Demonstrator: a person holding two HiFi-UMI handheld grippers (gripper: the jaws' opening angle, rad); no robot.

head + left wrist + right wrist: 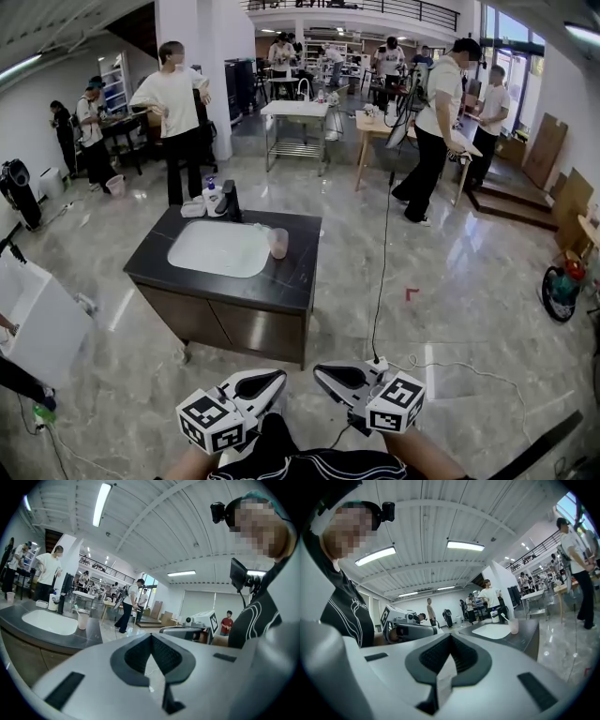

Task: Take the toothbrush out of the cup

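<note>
The head camera looked forward and steeply down from well back of the counter (298, 281). Cameras on the left gripper (267, 382) and right gripper (330, 373) sat close behind their jaws, roughly level, sharing the distant counter and each other's gripper.

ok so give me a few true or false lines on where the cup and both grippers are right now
1. The cup stands upright on the dark counter, at the right edge of the white basin. True.
2. The right gripper is shut on the toothbrush. False: its jaws are together on nothing, well short of the counter, and the toothbrush sits in the cup.
3. The left gripper has its jaws together with nothing between them. True.
4. The cup lies tipped over inside the basin. False: it stands upright on the counter beside the basin.
</note>
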